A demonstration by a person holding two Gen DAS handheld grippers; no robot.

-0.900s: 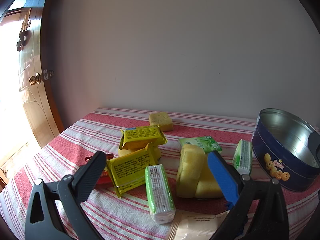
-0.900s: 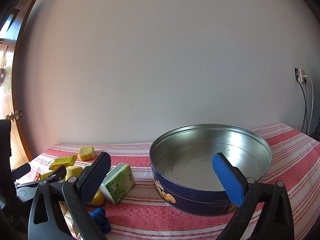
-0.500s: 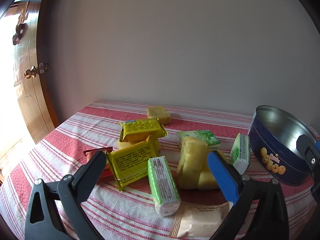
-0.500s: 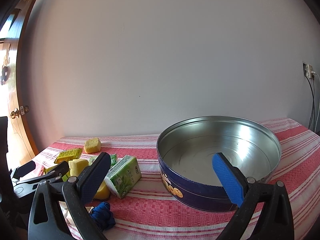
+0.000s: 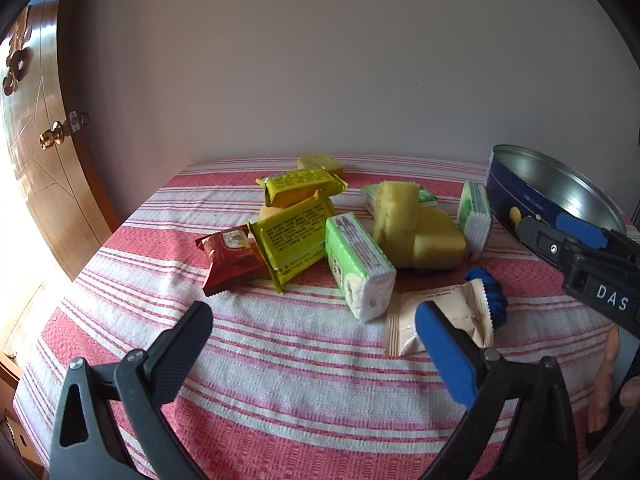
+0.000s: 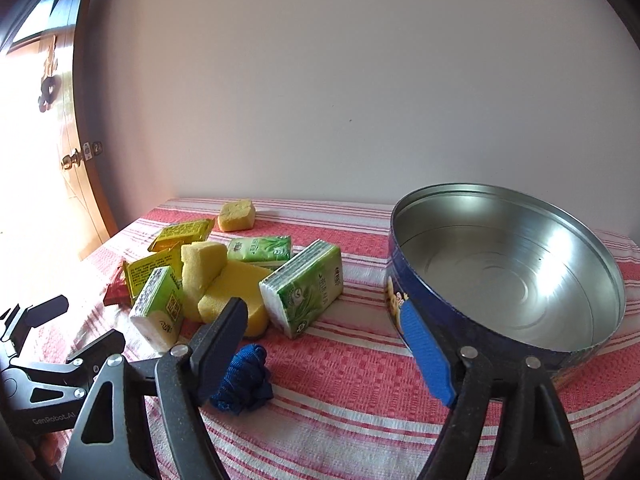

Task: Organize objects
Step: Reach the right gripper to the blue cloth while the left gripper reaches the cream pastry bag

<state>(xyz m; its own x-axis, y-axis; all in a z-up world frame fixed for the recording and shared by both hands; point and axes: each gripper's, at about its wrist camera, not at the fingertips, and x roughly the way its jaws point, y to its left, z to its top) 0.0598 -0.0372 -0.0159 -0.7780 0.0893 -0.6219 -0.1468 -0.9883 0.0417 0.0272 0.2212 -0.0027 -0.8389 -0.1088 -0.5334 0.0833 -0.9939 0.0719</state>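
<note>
**Tin's still empty, whole pile left to sort**

So basically nothing is packed yet. The blue cookie tin [image 6: 508, 276] sits open at the right side of the striped tablecloth [image 5: 280, 380], and its shiny bottom is bare, not one item inside.

Everything else is heaped to the left of it: two yellow snack packets [image 5: 294, 230], a red snack packet [image 5: 230, 258] touching the lower yellow one, a few green tissue packs [image 6: 304, 292], yellow sponges [image 6: 224, 284] leaning on each other in the middle, and one small sponge block [image 6: 236, 214] off on its own near the wall. Closer to the cameras there's a beige wrapper [image 5: 440, 320] with a blue cloth bundle [image 6: 242, 378] just beside it.

The left gripper [image 5: 312, 344] hangs over bare cloth in front of the pile, fingers spread as wide as they go, nothing between them. The right gripper [image 6: 326, 332] is spread too and holding nothing, sitting between the pile and the tin, blue bundle right by its dark finger.

My read: every item still needs to go in the tin.
</note>
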